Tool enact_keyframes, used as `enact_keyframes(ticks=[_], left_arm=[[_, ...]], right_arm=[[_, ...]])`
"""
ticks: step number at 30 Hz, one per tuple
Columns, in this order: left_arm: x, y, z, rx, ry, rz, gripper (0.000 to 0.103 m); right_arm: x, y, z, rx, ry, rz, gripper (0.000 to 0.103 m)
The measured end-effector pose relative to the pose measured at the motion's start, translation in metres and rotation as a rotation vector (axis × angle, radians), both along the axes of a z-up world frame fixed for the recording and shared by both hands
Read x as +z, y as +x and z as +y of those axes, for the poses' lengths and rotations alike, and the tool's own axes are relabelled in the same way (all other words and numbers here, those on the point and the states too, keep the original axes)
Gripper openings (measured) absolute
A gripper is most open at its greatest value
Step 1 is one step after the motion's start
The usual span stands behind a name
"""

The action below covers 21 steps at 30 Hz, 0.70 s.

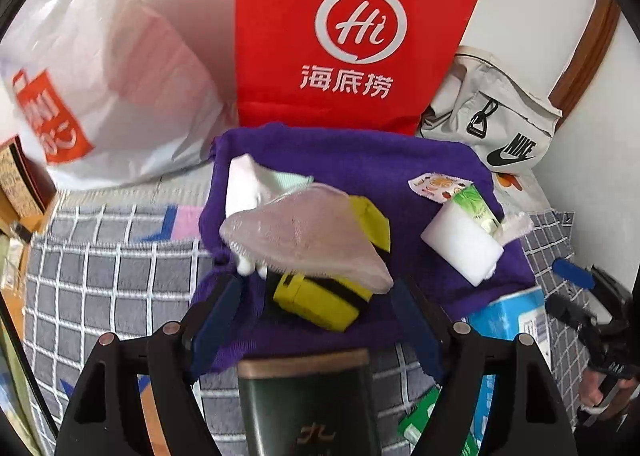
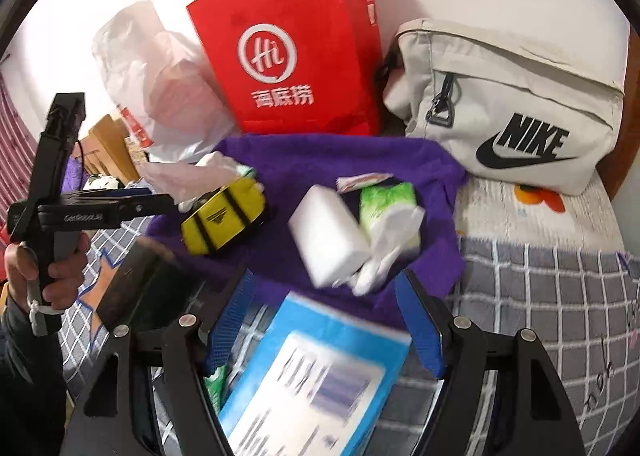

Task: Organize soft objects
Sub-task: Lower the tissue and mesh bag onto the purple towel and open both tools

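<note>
A purple towel (image 1: 352,160) lies spread on the checked blanket and carries the soft things. On it are a translucent pink scrubber (image 1: 308,232), a yellow pouch (image 1: 320,300), a white sponge block (image 1: 460,244) and a green tissue pack (image 1: 476,208). My left gripper (image 1: 316,316) stands open just above the towel's near edge, its pads off the yellow pouch. My right gripper (image 2: 328,316) is also open, above a light blue packet (image 2: 320,372), with the sponge block (image 2: 328,232) and tissue pack (image 2: 388,200) just beyond. Nothing is held.
A red paper bag (image 1: 356,36), a white plastic bag (image 1: 120,68) and a pale Nike bag (image 2: 512,104) stand against the wall behind the towel. A dark green box (image 1: 308,396) lies under my left gripper. A hand (image 2: 52,268) holds the left gripper (image 2: 168,201).
</note>
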State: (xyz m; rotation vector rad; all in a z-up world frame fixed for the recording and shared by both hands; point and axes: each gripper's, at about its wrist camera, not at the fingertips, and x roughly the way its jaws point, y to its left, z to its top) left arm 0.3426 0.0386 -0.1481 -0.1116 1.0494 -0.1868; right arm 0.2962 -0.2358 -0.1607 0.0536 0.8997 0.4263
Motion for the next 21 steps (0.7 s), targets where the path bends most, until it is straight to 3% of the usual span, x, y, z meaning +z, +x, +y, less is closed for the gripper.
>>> enact_keyframes(ticks=[4,8,10,12,19,21], left_arm=[[-0.004,-0.005,0.004,0.005,-0.005,0.034,0.078],[-0.005,-0.009,0.003,-0.017,-0.045,0.000,0.077],[-0.007,-0.004,-0.001,-0.031,-0.055,-0.009,0.057],[-0.013,0.003,-0.005,-0.032,-0.057,0.012,0.044],[-0.037,0.026,-0.019,-0.042,0.033,0.079,0.048],[-0.039,0.029,-0.021,-0.036,0.037,0.054,0.048]], right_arm=[[-0.002,-0.018,0.008,0.009,0.000,0.012,0.073],[-0.003,-0.027,0.012,0.015,-0.001,0.021,0.073],[-0.003,-0.029,0.013,0.014,-0.014,0.016,0.073],[-0.004,-0.029,0.013,0.015,-0.027,0.012,0.073],[-0.007,-0.021,0.011,0.007,-0.035,0.009,0.073],[-0.009,-0.018,0.011,0.009,-0.031,0.011,0.073]])
